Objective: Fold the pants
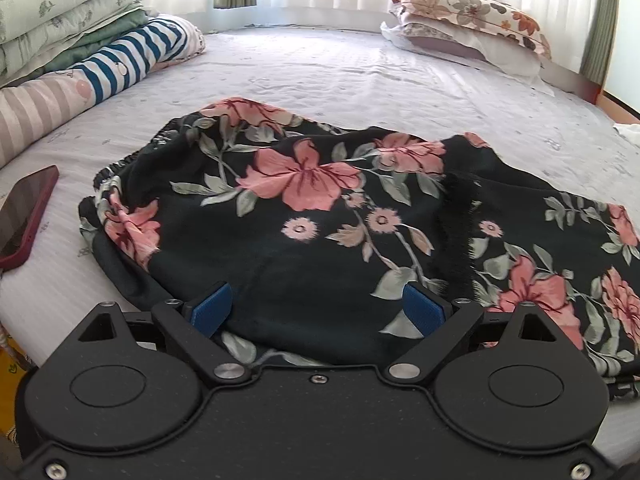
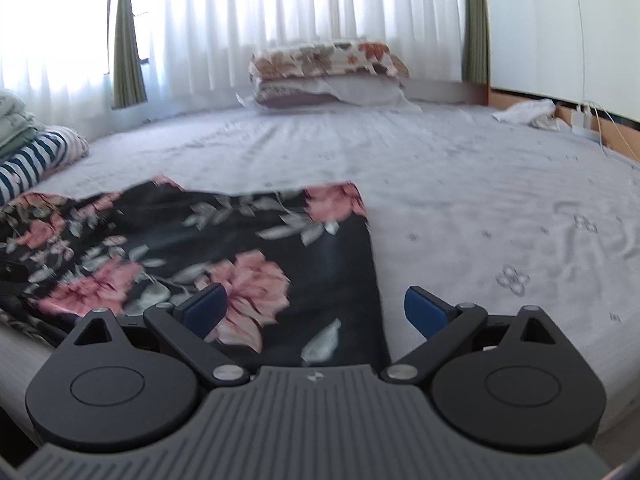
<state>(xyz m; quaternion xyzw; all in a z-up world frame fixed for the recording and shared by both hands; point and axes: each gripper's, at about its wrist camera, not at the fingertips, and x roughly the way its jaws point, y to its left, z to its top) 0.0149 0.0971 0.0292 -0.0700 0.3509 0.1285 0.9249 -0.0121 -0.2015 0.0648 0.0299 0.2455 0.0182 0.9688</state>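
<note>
Pants (image 1: 312,216) lie on bed (image 1: 360,76) near its front edge; 2 pillows (image 1: 472,20) at far edge by curtains (image 2: 280,20); left gripper (image 1: 318,306) and right gripper (image 2: 316,308) spread, gripping nothing.

Pale bedsheet (image 1: 320,80) fills view. Red phone (image 1: 26,216) at 9 o'clock, folded quilts (image 1: 60,12) and striped bedding (image 1: 132,56) at 10, floral pillows (image 1: 468,20) at 1, white curtains (image 2: 280,8) behind.

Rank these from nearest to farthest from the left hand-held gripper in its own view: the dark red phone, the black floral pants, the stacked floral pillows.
1. Black floral pants: right under the left hand-held gripper, spread across the middle.
2. Dark red phone: on the sheet at the left edge.
3. Stacked floral pillows: far right, by the curtains.
</note>
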